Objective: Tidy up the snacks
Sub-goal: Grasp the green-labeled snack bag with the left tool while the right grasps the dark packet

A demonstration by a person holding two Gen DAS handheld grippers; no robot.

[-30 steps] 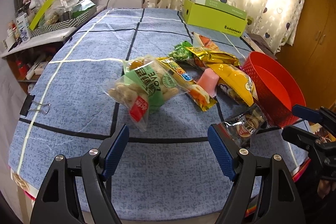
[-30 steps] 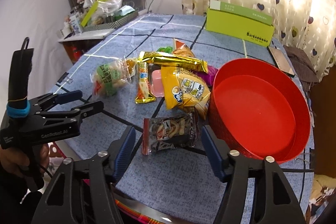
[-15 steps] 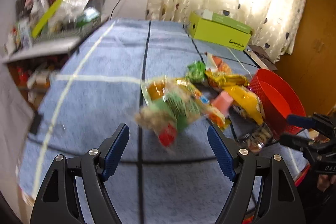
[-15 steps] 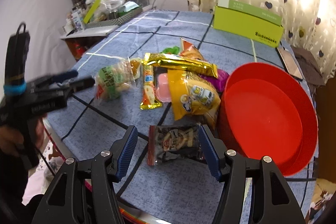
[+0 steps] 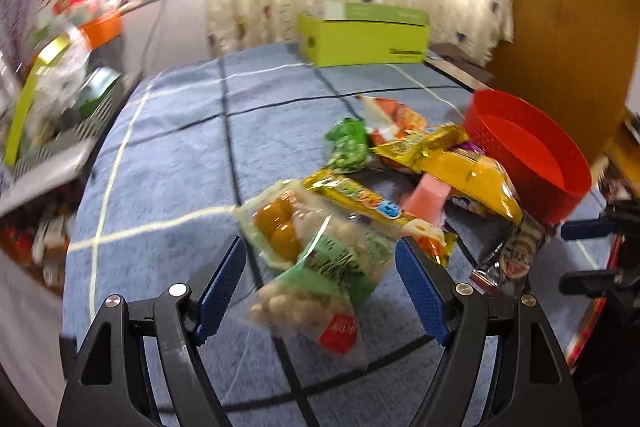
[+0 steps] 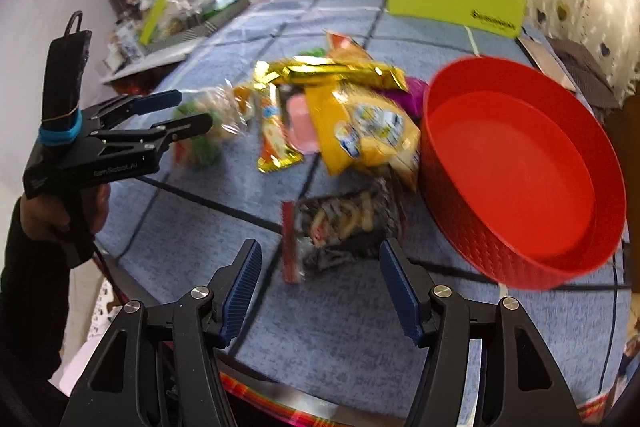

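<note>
A heap of snack packets lies on the blue cloth beside a red round basket [image 6: 520, 167]. My left gripper [image 5: 320, 259] is open, and a clear-and-green bag of puffs [image 5: 304, 247] shows between its blue pads without touching them. My right gripper [image 6: 320, 255] is open just above and in front of a dark packet [image 6: 340, 227] that lies against the basket. Further back are a yellow bag [image 6: 364, 131], a gold bar packet [image 6: 332, 71] and a pink piece [image 6: 300, 119]. The left gripper [image 6: 192, 111] also appears in the right wrist view, in a person's hand.
A lime-green box [image 5: 364, 35] stands at the far end of the table. A cluttered shelf [image 5: 52, 99] runs along the left side. The near table edge [image 6: 280, 387] is right under my right gripper. A wooden cabinet [image 5: 568, 7] stands behind the basket.
My left gripper has moved forward and rolled, so the green bag now sits between its fingers. My right gripper has sunk closer to the dark packet. Both stay open.
</note>
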